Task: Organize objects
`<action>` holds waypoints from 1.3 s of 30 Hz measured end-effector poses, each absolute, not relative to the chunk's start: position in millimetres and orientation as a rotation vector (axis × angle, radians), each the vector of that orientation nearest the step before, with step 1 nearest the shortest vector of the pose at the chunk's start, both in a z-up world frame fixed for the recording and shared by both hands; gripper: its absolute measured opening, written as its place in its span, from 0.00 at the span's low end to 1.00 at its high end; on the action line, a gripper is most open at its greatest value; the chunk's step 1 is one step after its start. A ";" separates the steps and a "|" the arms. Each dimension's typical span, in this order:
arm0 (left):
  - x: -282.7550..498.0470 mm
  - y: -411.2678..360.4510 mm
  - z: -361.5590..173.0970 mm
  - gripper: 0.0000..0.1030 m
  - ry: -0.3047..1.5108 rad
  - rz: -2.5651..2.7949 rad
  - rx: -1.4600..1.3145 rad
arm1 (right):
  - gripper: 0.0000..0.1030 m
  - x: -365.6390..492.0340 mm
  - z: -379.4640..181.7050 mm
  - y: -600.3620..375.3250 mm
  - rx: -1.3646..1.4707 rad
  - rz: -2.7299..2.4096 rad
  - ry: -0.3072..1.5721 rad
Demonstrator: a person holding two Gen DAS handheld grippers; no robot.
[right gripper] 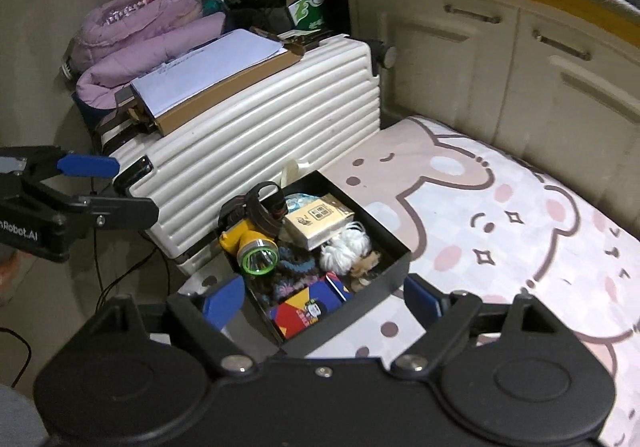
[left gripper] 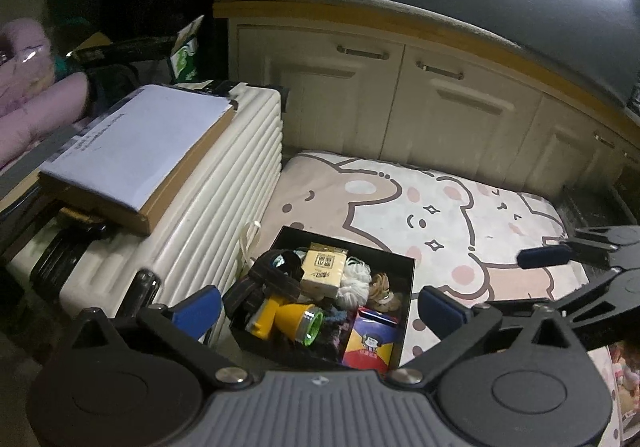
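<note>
Clutter fills a black box (right gripper: 384, 267) sitting on the bear-print mattress (right gripper: 520, 215) beside a white ribbed suitcase (right gripper: 260, 143): a yellow flashlight (right gripper: 250, 247), a tan carton (right gripper: 318, 221), a white yarn ball (right gripper: 346, 247) and a colourful packet (right gripper: 308, 307). The left gripper (left gripper: 320, 307) and right gripper (right gripper: 324, 297) both hang above it, jaws spread wide and holding nothing.

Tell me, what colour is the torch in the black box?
The torch is yellow with a green ring round its lens, clearest in the right wrist view.
</note>
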State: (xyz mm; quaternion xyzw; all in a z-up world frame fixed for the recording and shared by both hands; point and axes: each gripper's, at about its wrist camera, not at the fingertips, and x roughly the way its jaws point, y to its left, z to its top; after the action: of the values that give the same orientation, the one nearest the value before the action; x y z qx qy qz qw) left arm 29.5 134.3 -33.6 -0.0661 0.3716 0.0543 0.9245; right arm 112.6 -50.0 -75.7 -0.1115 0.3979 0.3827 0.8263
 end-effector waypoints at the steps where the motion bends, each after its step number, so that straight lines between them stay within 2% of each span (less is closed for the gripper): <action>1: 26.7 132.3 -31.9 1.00 0.765 0.123 -0.133 | 0.85 110.0 -73.7 -52.9 -0.235 0.804 0.848; 21: -26.9 100.2 -4.9 1.00 0.769 0.190 -0.085 | 0.87 58.9 -36.1 -95.2 -0.185 0.671 0.834; 30: -41.5 93.5 -2.9 1.00 0.783 0.194 -0.120 | 0.95 42.3 -24.6 -111.9 -0.157 0.626 0.818; 39: -47.0 86.9 -7.1 1.00 0.796 0.275 -0.076 | 0.97 35.3 -32.3 -113.6 -0.182 0.570 0.828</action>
State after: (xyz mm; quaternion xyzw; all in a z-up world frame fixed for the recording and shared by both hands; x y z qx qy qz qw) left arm -47.0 87.0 -7.1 -0.0371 0.3861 0.1332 0.9120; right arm 35.3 -113.6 -32.3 -0.0869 0.3963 0.2727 0.8724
